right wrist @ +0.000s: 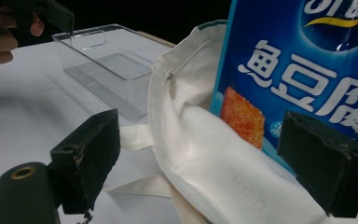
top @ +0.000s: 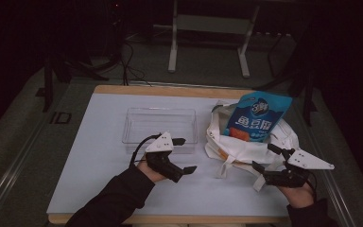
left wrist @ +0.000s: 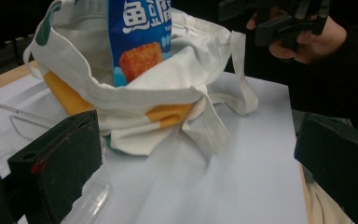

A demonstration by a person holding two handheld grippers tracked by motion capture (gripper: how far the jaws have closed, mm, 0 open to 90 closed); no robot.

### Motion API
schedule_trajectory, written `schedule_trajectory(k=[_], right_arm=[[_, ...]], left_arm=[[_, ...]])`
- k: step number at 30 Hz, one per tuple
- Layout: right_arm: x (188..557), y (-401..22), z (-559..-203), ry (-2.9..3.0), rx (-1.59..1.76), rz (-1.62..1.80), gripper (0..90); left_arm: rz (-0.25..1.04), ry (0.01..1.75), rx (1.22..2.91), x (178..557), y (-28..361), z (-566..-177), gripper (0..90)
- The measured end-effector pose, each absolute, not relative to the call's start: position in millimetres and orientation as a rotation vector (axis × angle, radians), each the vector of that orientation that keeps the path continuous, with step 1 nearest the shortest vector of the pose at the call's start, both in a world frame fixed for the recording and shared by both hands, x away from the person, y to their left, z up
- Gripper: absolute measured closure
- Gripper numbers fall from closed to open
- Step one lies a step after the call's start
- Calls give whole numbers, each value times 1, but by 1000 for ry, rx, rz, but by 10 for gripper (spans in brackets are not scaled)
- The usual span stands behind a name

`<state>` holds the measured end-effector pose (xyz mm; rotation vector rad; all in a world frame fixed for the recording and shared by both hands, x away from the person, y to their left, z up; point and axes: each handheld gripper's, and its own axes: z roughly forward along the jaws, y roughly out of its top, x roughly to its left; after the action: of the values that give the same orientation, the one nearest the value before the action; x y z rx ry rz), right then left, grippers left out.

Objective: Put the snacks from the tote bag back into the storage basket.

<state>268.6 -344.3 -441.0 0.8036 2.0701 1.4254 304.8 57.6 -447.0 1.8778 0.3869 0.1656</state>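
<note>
Pouch (top: 258,116) stands in the bag (top: 246,144) at 2 o'clock, tray (top: 159,124) at 12, both grippers (left (top: 185,155), right (top: 266,162)) spread and empty; a pinch catching cloth could drag the bag along.

White cloth tote bag (top: 246,144): lies slumped on the right half of the white table top, mouth open, orange panel low on its side, teal trim at the rim, straps trailing toward the table's near edge.

Blue snack packet (top: 256,116): white lettering, picture of an orange fried square; stands in the bag's mouth, upper part protruding.

Clear plastic tray (top: 159,124): rectangular, empty, upright, just left of the bag.
</note>
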Motion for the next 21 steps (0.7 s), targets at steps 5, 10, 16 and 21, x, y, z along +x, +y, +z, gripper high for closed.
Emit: schedule_trajectory(k=[5,10,16,21], right_arm=[[272,-349,-438,2057,811,1424,139],[277,-356,-434,2038,829,1406,140],[279,-363,-433,2021,858,1420,141],[284,-367,-430,2011,865,1416,141]], left_arm=[[166,373,1879,316,49,-439,9],[156,367,1877,326,40,-436,9],[165,339,1899,336,27,-434,9],[156,332,1894,344,15,-428,9]])
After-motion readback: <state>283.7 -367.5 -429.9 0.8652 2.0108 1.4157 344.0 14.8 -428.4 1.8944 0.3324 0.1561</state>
